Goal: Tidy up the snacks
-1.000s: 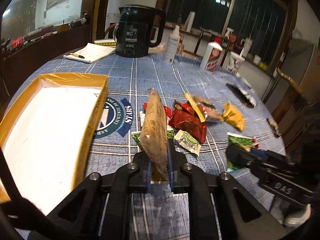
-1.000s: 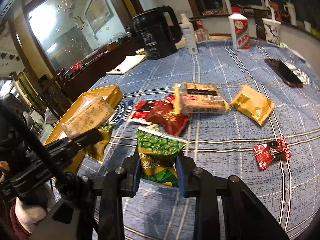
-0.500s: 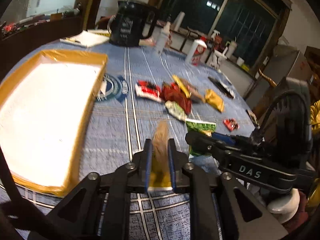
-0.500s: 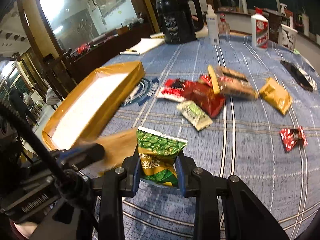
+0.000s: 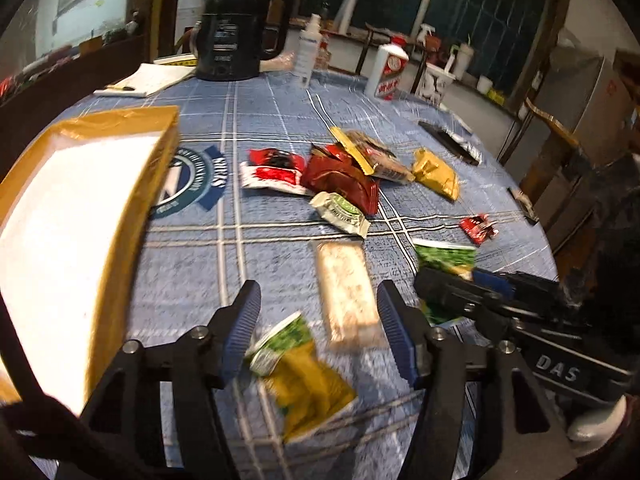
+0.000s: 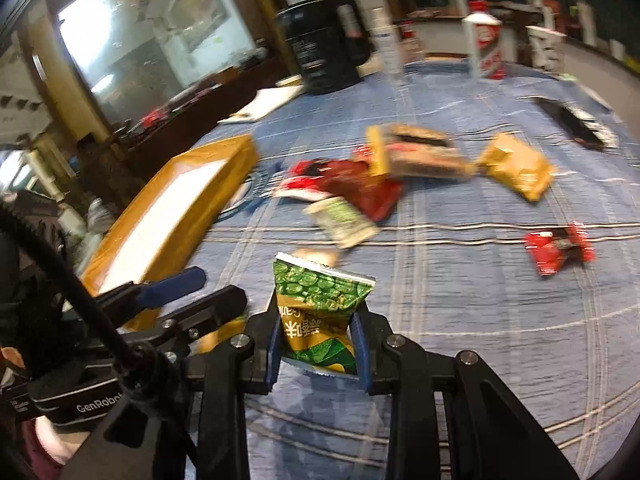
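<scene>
On the blue checked cloth (image 5: pixel 280 264) most of the snacks lie loose, and the yellow tray (image 5: pixel 120 216) at our left shows only a bare white floor, so we judge the sorting barely begun. Our left gripper (image 5: pixel 318 332) stands wide open, holding nothing. Between its fingers, on the cloth, lie a pale wafer pack (image 5: pixel 346 292) and, nearer us, a green and yellow bag (image 5: pixel 304 372); neither is inside the tray, which sits well to the left of them.

Our right gripper (image 6: pixel 318 344) is closed on a green pea bag (image 6: pixel 320 312), held upright above the cloth, near the left gripper. That bag is the only snack in hand.

Farther out, a cluster waits in the middle of the table: a red and white packet (image 5: pixel 272 168), a dark red pouch (image 5: pixel 344 180) partly over it, a brown biscuit pack (image 5: pixel 372 152) with a yellow edge leaning on the pouch, and a small white and green sachet (image 5: pixel 340 212) just in front. A gold packet (image 5: pixel 436 172) lies to the right of the cluster, and a little red sweet (image 5: pixel 478 229) sits apart, farther right again.

As far as we can see, nothing is yet placed in the tray. Left to do, in our judgement: carry the pea bag across, pick up the two packs under the left gripper, then clear the cluster, the gold packet and the red sweet. The right-hand view is blurred, so finer detail of the far packets escapes us.
</scene>
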The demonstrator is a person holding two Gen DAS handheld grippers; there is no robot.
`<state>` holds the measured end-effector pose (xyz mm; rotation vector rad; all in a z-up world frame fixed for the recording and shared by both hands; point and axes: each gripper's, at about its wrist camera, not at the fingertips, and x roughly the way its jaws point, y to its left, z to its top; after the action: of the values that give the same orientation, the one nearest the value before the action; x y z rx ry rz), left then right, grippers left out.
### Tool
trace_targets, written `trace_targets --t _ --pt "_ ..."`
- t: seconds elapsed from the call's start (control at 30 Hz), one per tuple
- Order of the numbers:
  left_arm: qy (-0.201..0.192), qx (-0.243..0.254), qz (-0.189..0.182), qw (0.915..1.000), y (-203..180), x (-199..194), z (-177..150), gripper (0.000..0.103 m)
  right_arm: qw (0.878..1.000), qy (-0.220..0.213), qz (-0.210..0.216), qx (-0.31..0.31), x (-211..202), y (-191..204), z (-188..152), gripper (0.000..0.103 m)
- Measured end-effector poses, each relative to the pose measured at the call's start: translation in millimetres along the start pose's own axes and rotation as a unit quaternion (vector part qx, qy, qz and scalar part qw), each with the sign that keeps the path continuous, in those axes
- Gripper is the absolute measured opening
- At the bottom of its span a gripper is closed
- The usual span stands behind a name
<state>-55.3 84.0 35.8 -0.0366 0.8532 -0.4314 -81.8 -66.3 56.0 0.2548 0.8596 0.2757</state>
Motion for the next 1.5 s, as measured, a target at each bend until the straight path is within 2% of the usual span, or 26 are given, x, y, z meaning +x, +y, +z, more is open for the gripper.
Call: trace_targets --t 0.17,0.2,0.23,0.4,0.43,0.5,0.57,0.67,0.73,0.8,0.87,0.9,0.93,0.97,1.03,1.13,1.17,1.2,1.33,1.5 --pt "0.036 0.033 0.012 0.9987 -22 29 6 0.061 1.000 -0.007 0.002 0.026 -7 -23 1 0.029" --pt "0.044 0.040 0.015 0.9981 -27 35 5 0.054 1.000 -0.008 0.002 0.029 -9 -26 0 0.029" --pt "0.051 0.046 0.020 0.9974 -29 39 4 0.039 0.999 -0.009 0.002 0.032 -10 -28 0 0.029" --pt "0.044 0.054 0.041 0.9967 -30 39 2 0.034 0.999 -0.015 0.001 0.028 -16 -31 -1 0.029" --pt "0.039 0.050 0.042 0.9971 -29 36 3 0.016 1.000 -0.015 0.001 0.027 -16 -30 -1 0.029" --pt "0.028 0.032 0.030 0.9986 -21 24 5 0.001 1.000 -0.014 0.004 0.025 -16 -28 0 0.029" --pt "0.012 0.017 0.022 0.9995 -13 9 7 0.001 1.000 -0.014 0.005 0.019 -15 -22 1 0.029" --pt "-0.002 0.011 0.028 0.9995 -5 -4 8 0.001 1.000 -0.016 0.006 0.007 -15 -13 2 0.029" --pt "0.009 0.027 0.029 0.9992 -11 1 7 0.001 1.000 -0.018 0.007 0.009 -16 -11 4 0.029" --pt "0.037 0.045 0.019 0.9981 -23 18 4 0.004 1.000 -0.021 0.003 0.014 -17 -13 5 0.029" --pt "0.059 0.062 0.019 0.9962 -33 34 1 0.015 0.999 -0.025 -0.003 0.020 -21 -17 5 0.029" --pt "0.046 0.068 0.023 0.9964 -37 35 2 0.024 0.999 -0.026 -0.005 0.022 -23 -19 5 0.029" --pt "0.050 0.075 0.027 0.9956 -42 39 3 0.040 0.999 -0.027 -0.007 0.024 -25 -22 5 0.029" --pt "0.053 0.075 0.024 0.9955 -44 40 4 0.043 0.999 -0.028 -0.009 0.023 -25 -22 5 0.029" --pt "0.068 0.079 0.013 0.9945 -50 48 5 0.045 0.999 -0.029 -0.011 0.022 -27 -24 5 0.029" --pt "0.063 0.114 0.033 0.9909 -61 51 0 0.047 0.999 -0.034 -0.010 0.023 -30 -27 6 0.029" --pt "0.060 0.119 0.039 0.9902 -63 51 -1 0.044 0.999 -0.035 -0.009 0.024 -31 -28 6 0.029" --pt "0.058 0.118 0.039 0.9905 -64 50 -1 0.035 0.999 -0.036 -0.008 0.025 -31 -29 6 0.029" --pt "0.048 0.105 0.046 0.9922 -59 45 -2 0.035 0.999 -0.036 -0.003 0.029 -31 -31 5 0.029" --pt "0.014 0.058 0.026 0.9979 -42 15 2 0.035 0.999 -0.035 -0.002 0.020 -32 -25 6 0.029"
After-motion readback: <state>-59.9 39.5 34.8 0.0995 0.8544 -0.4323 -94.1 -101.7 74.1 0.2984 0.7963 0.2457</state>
